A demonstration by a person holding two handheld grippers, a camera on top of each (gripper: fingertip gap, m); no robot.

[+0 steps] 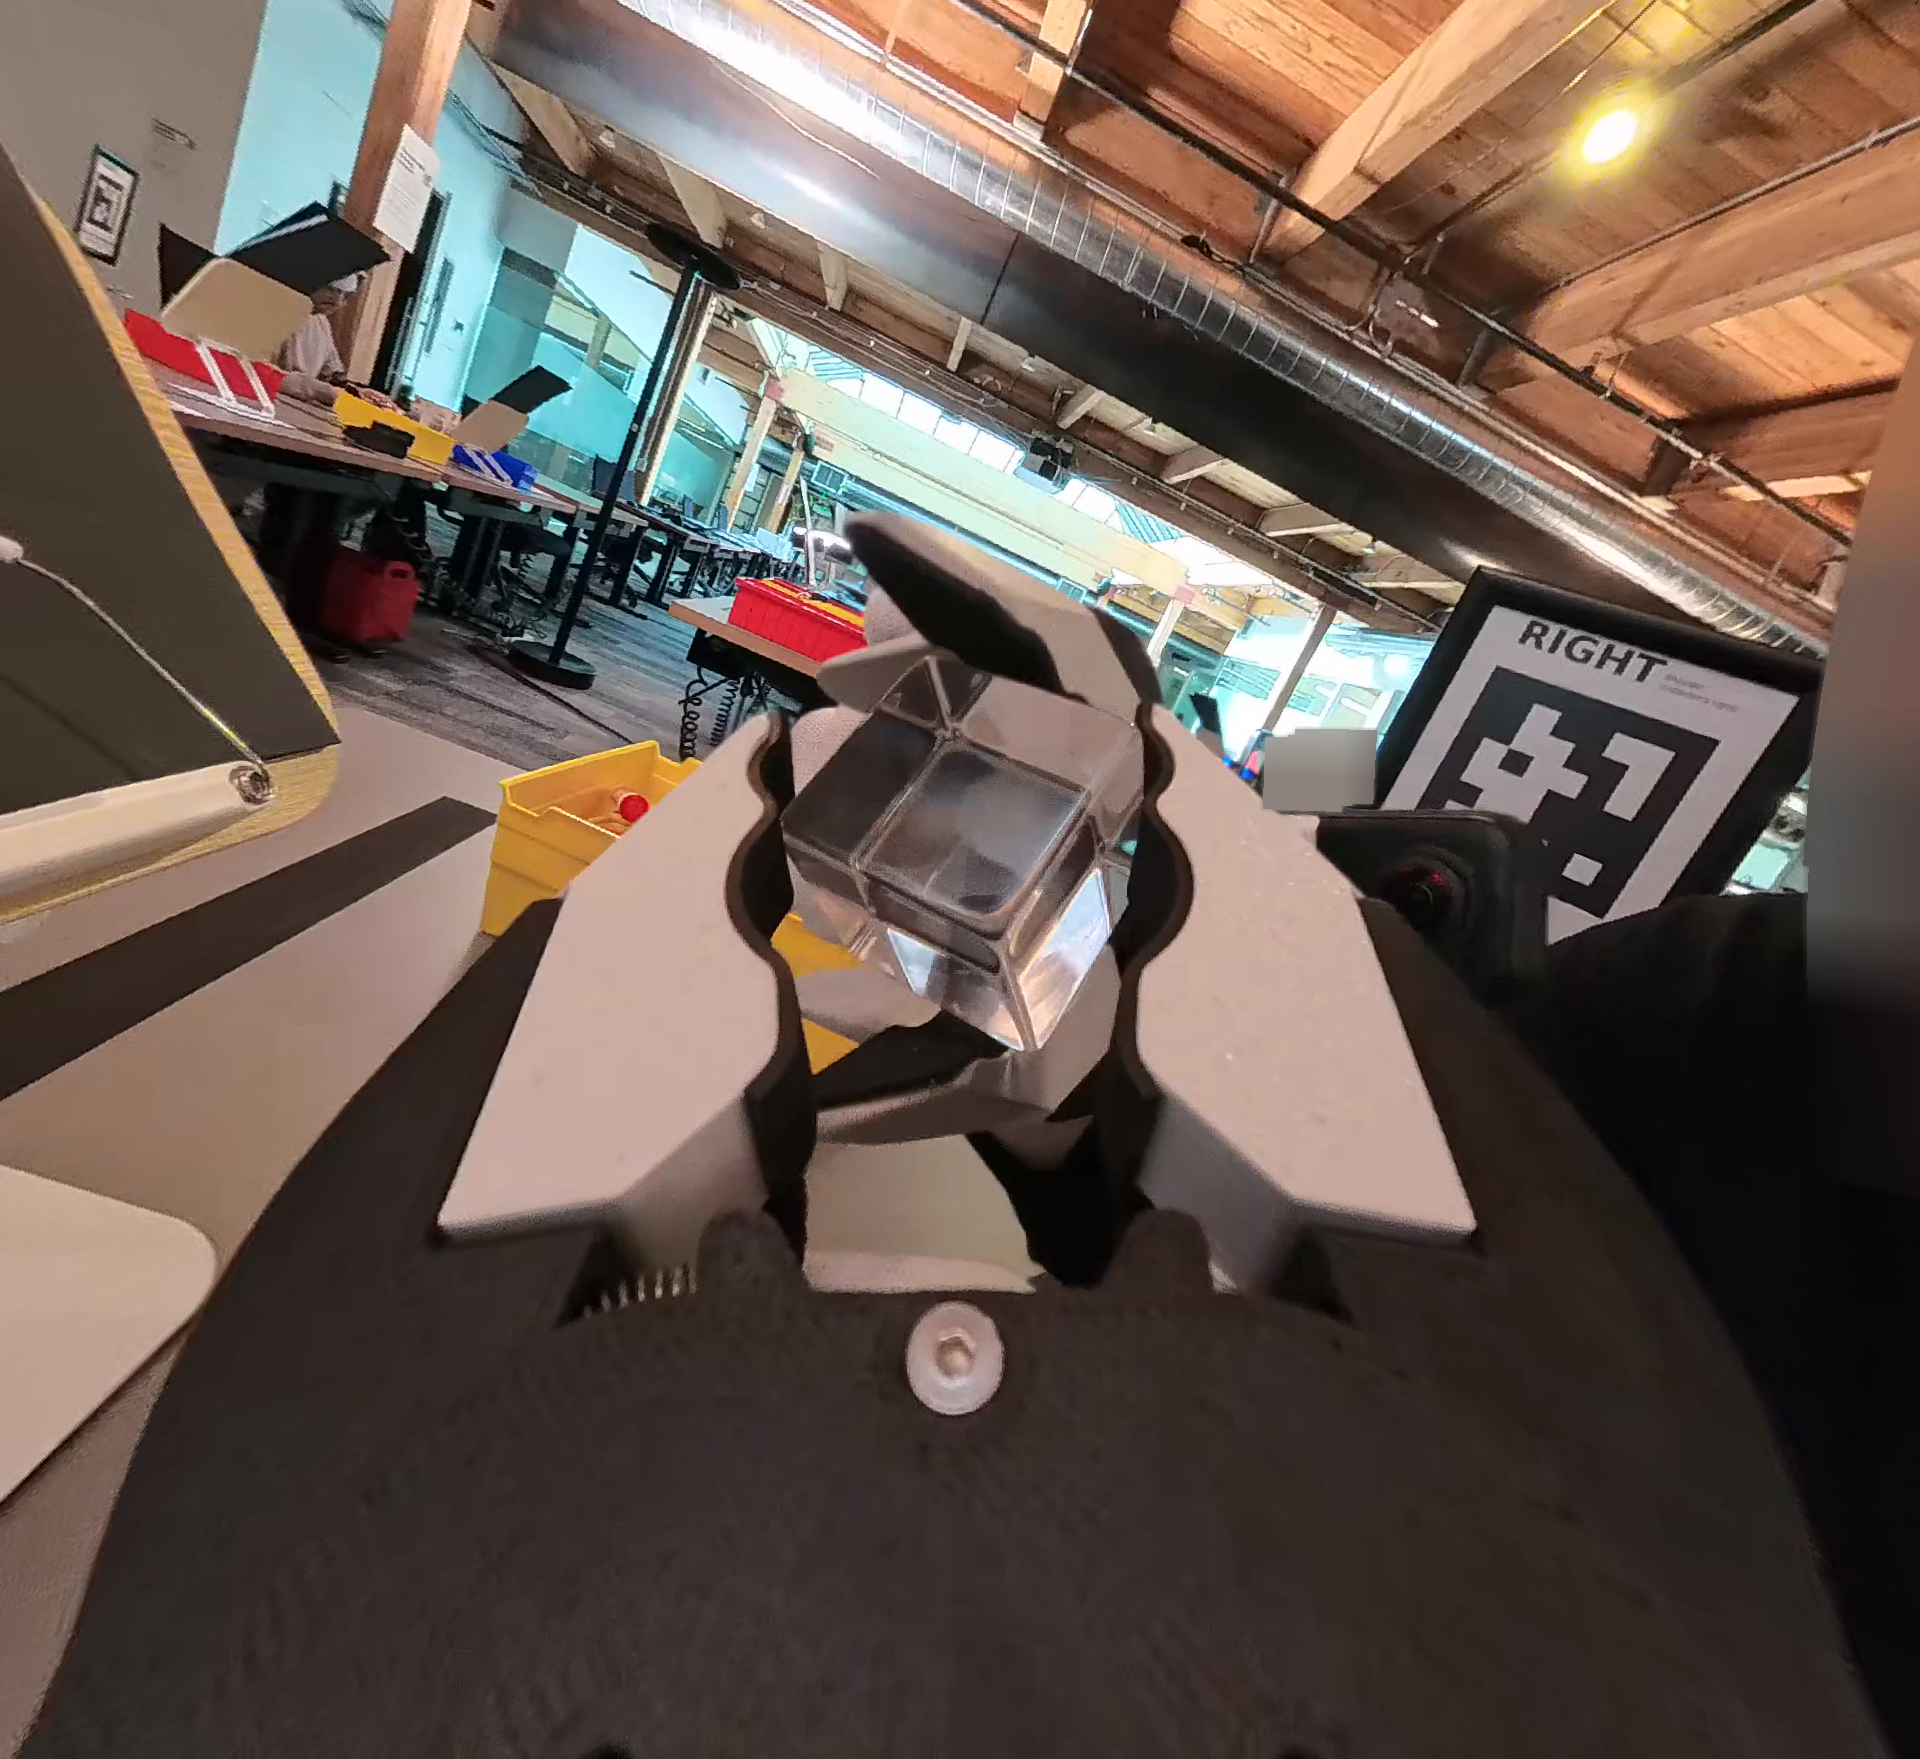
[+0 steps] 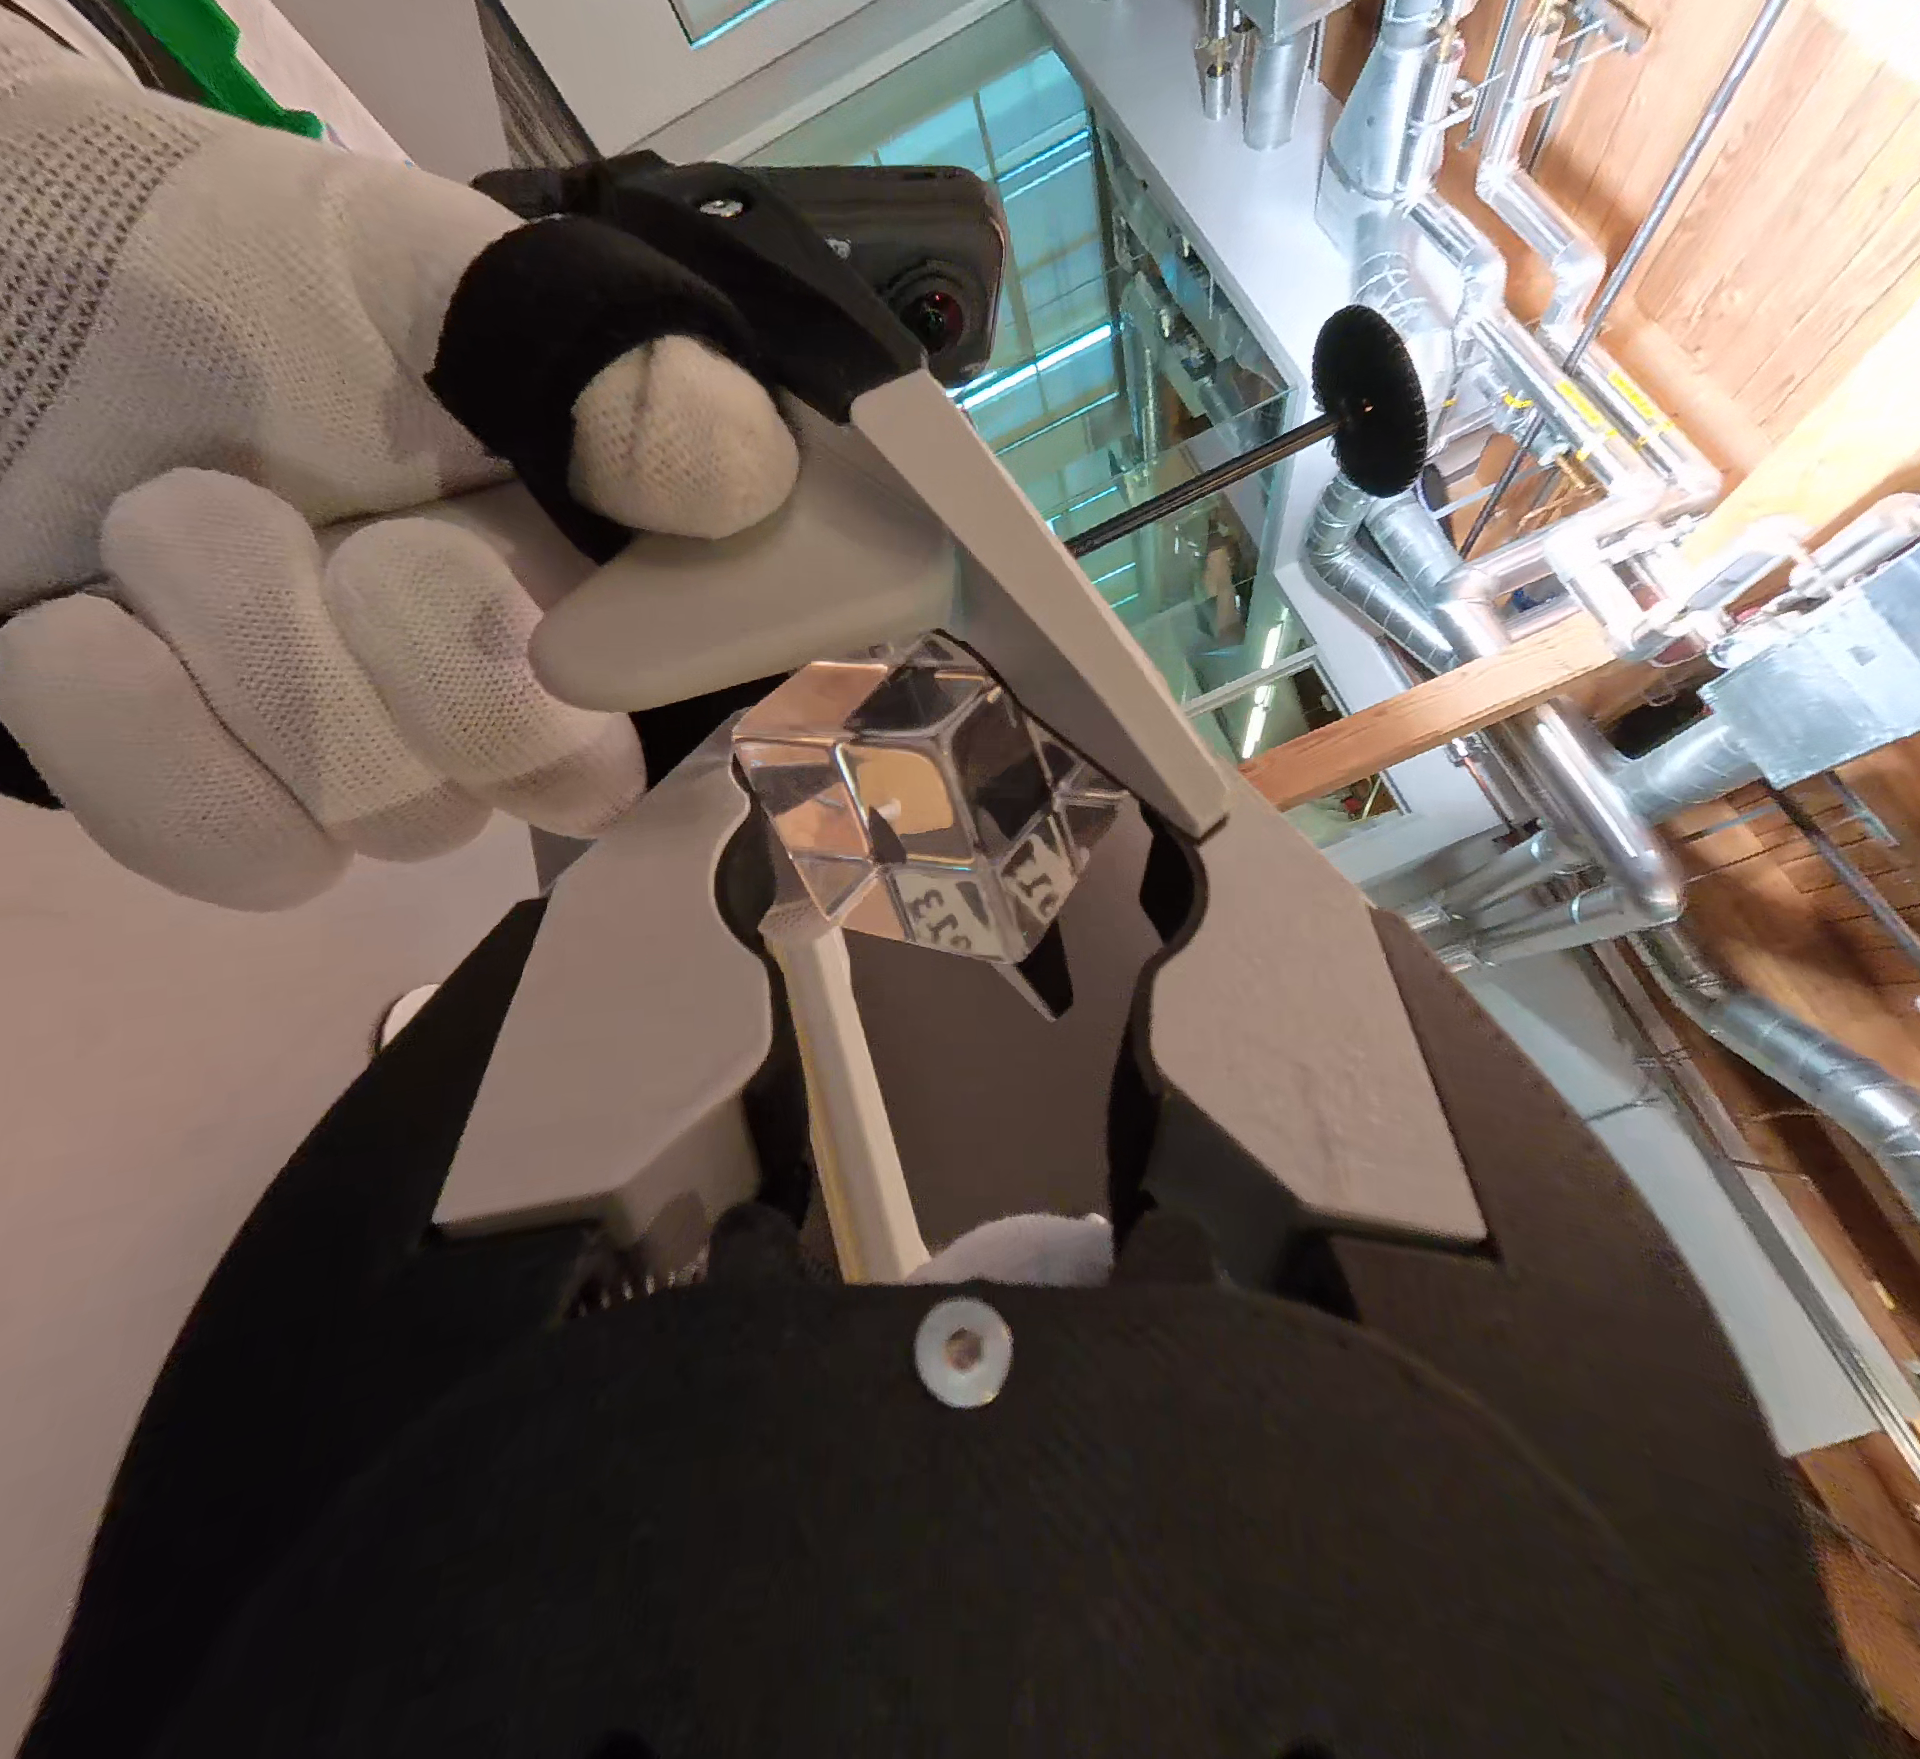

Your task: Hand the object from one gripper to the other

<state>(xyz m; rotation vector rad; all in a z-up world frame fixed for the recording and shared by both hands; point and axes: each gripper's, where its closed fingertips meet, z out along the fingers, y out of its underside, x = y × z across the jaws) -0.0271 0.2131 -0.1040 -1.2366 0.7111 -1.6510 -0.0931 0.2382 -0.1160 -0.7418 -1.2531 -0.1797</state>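
Note:
A clear acrylic cube [image 1: 966,836] sits between the two grey fingers of my left gripper [image 1: 956,743], which close on its sides. The right gripper's fingers [image 1: 935,608] cross it from above and below. In the right wrist view the cube [image 2: 914,816] lies between the fingers of my right gripper [image 2: 966,795], which press its sides. The left gripper's flat grey fingers [image 2: 1039,608] clamp it crosswise. A white-gloved hand [image 2: 260,462] holds the left gripper. Both grippers are held up in the air.
A yellow bin [image 1: 561,826] stands on the table below. A black-and-white marker board [image 1: 1579,753] is on the right. A dark panel with a wooden edge [image 1: 135,566] is at the left. Behind are work tables, a lamp pole [image 1: 623,462] and ceiling ducts [image 2: 1455,566]. Spacing between my two grippers at the tips: around 6 cm.

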